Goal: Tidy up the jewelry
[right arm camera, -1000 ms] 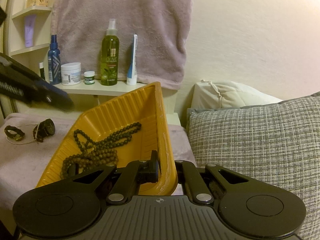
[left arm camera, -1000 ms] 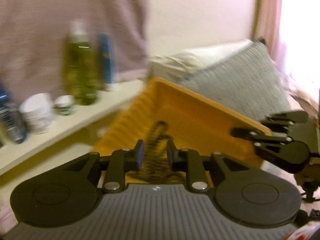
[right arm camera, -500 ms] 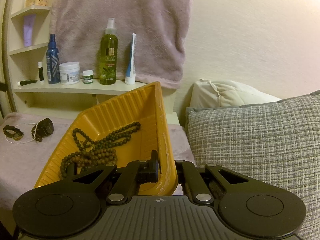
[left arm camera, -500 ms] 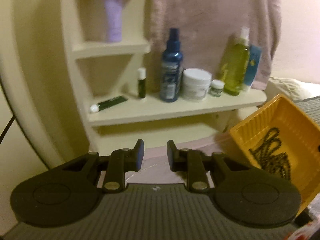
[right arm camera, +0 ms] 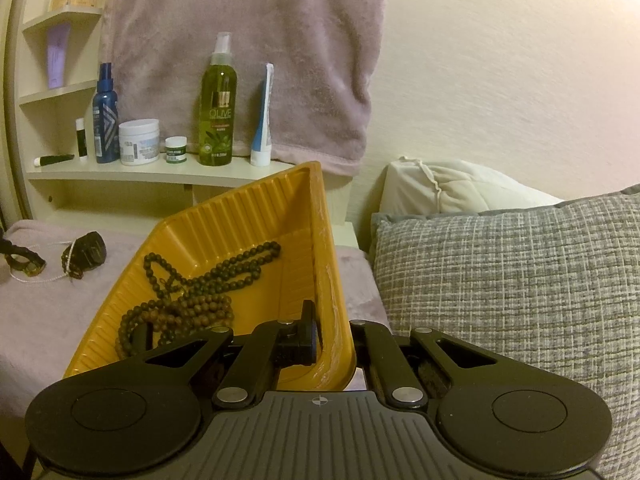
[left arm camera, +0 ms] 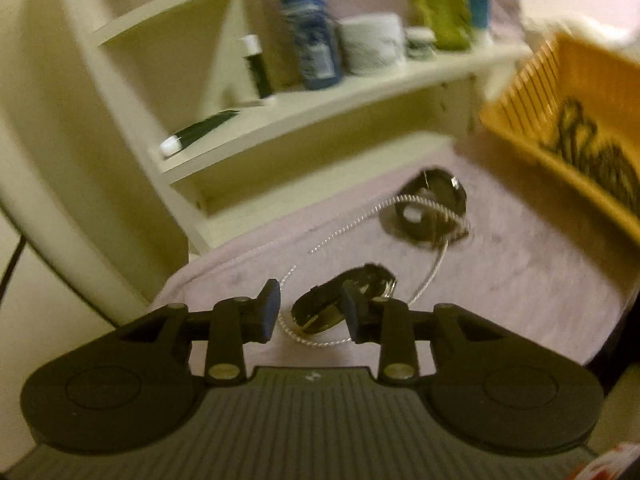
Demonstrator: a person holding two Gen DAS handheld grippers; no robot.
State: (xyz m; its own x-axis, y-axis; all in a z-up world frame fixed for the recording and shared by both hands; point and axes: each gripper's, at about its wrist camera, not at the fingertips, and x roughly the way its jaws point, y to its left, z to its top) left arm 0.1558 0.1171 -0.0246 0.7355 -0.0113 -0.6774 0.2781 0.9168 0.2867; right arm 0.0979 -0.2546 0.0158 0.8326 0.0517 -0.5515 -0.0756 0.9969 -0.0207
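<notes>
1. Right tongs (right arm camera: 334,344) are clamped on the near wall of the yellow tray (right arm camera: 240,220), holding it tilted up off the pink blanket (right arm camera: 48,320).
2. Two bead necklaces (right arm camera: 200,288) sit piled inside the tray.
3. Left tongs (left arm camera: 310,310) are spread wide, gripping nothing, hovering right over a dark watch (left arm camera: 340,296) lying on a thin silver chain (left arm camera: 424,280).
4. Another dark bracelet (left arm camera: 434,208) lies further back, near the tray.

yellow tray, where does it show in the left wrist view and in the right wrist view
Left wrist: yellow tray at the upper right edge, blurred.
Right wrist: yellow tray centre, its rim clamped in the right gripper.
Shared landmark: the blue spray bottle on the shelf.
</notes>
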